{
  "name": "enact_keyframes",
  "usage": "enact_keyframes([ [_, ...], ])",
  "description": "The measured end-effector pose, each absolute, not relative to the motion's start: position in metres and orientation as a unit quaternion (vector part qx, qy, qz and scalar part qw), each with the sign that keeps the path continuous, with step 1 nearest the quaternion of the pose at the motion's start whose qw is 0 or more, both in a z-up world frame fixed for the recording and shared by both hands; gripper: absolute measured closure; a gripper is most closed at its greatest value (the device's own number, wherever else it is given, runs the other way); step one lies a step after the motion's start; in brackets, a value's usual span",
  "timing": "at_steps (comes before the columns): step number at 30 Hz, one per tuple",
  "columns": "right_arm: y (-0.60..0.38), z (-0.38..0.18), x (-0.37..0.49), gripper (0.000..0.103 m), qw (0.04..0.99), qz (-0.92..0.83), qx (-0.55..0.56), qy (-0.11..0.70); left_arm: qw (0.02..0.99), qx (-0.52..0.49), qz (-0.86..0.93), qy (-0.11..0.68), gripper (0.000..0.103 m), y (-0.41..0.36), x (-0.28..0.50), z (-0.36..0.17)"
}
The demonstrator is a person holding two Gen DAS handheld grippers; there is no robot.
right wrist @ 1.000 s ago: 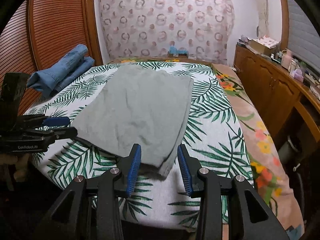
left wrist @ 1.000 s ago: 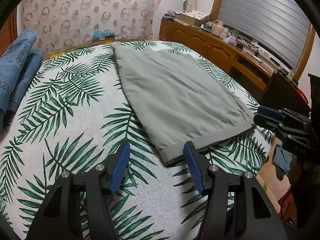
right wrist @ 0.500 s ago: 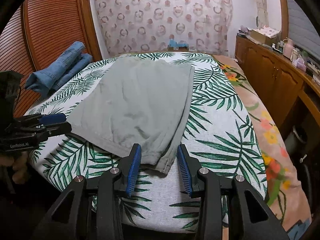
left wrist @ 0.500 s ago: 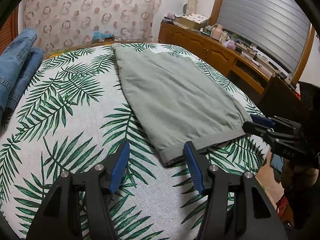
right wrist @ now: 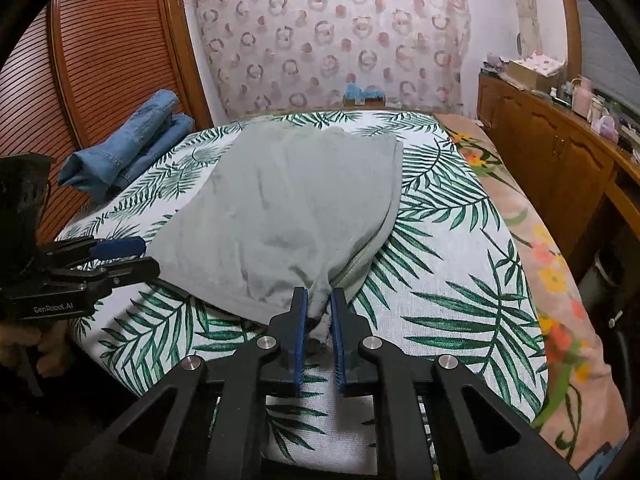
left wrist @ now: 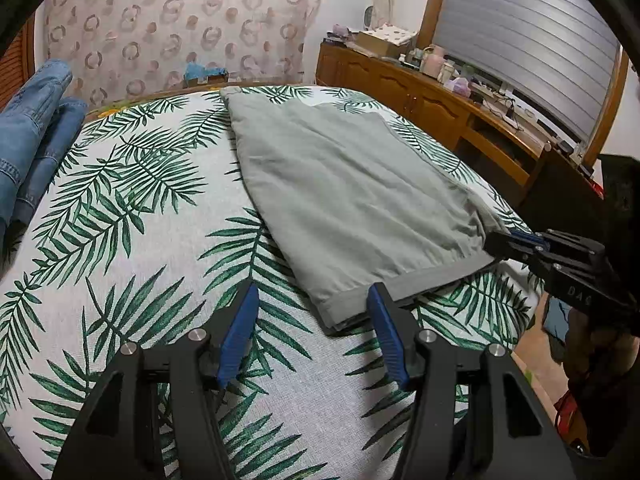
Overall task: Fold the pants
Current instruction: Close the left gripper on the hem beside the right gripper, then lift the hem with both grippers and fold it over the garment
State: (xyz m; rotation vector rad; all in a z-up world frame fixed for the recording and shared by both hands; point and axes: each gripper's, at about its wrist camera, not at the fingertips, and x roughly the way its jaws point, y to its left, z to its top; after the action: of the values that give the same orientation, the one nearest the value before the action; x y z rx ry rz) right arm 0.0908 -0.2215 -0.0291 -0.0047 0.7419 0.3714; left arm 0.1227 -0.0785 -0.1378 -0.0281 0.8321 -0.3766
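Grey-green pants (left wrist: 340, 184) lie folded flat on a bed with a palm-leaf sheet (left wrist: 140, 220). My left gripper (left wrist: 313, 292) stands open at the near hem, whose left corner lies between the fingers, untouched by the blue pads. In the right wrist view the pants (right wrist: 288, 200) bunch up at their near right corner. There my right gripper (right wrist: 318, 304) is closing, its pads pinching the gathered cloth. The left gripper (right wrist: 120, 256) shows at the left of that view, and the right gripper (left wrist: 496, 244) at the right of the left wrist view.
Folded blue jeans (right wrist: 132, 140) lie at the bed's far left edge beside a slatted wooden door (right wrist: 100, 60). A wooden sideboard (right wrist: 540, 152) with clutter runs along the right. A patterned curtain (left wrist: 180, 28) hangs behind the bed. A floral sheet edge (right wrist: 552, 280) drops off at right.
My right gripper has moved in onto the pants' near right corner and its jaws have narrowed onto the cloth, bunching it. The left gripper has stayed put and open.
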Motion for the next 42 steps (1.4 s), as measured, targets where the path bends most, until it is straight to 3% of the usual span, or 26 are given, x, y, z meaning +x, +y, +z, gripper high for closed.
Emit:
enact_keyframes([
  [6, -0.225, -0.038, 0.09, 0.092, 0.916, 0.179, 0.007, 0.36, 0.895, -0.017, -0.188, 0.405, 0.046, -0.078, 0.124, -0.137],
  [10, -0.227, -0.04, 0.089, 0.092, 0.916, 0.18, 0.017, 0.358, 0.892, -0.017, -0.195, 0.408, 0.058, -0.082, 0.124, -0.137],
  [17, -0.231, -0.042, 0.092, 0.092, 0.913, 0.187, 0.032, 0.361, 0.89, -0.005, -0.204, 0.407, 0.062, -0.091, 0.13, -0.137],
  [20, -0.23, -0.041, 0.092, 0.092, 0.913, 0.188, 0.033, 0.361, 0.886, -0.014, -0.216, 0.411, 0.073, -0.092, 0.131, -0.136],
  [22, -0.229, -0.041, 0.092, 0.092, 0.913, 0.188, 0.031, 0.36, 0.888, -0.006, -0.213, 0.407, 0.087, -0.094, 0.13, -0.133],
  [24, -0.228, -0.039, 0.092, 0.092, 0.914, 0.189, 0.028, 0.357, 0.891, 0.004, -0.213, 0.4, 0.092, -0.095, 0.129, -0.129],
  [42, -0.221, 0.064, 0.094, 0.095, 0.943, 0.23, 0.018, 0.239, 0.932, -0.018, -0.24, 0.272, 0.095, -0.071, 0.106, -0.007],
])
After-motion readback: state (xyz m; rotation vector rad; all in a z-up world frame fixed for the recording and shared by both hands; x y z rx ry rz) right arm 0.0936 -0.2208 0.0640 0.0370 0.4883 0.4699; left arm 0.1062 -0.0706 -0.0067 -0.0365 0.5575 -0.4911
